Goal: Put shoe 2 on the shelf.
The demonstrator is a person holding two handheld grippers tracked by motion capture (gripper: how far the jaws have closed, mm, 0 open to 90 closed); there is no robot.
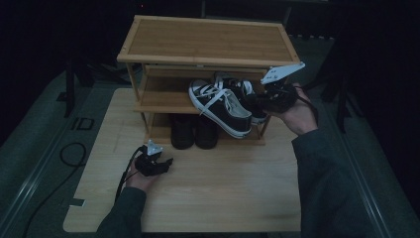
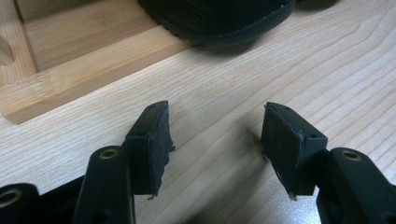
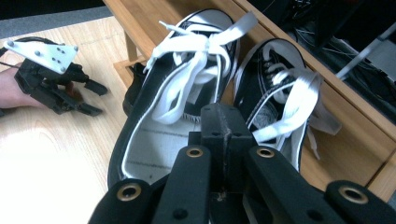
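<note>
Two sneakers (image 1: 223, 106) overhang the rack (image 1: 198, 44)'s middle shelf. Right tongs (image 3: 223, 135) pressed together behind them, gripping nothing; left tongs (image 2: 215, 140) apart. A nudge could tip the outer sneaker (image 3: 163, 112) off.

At the bottom centre of the frame, the right gripper (image 3: 222, 140) has its black jaws pressed together with nothing between them. Just beyond lie two black canvas sneakers with white laces (image 3: 187, 88) on a light wooden shelf rack (image 3: 355, 126). The left gripper (image 3: 95, 98) rests at upper left on the pale wooden tabletop (image 3: 51, 158).
</note>
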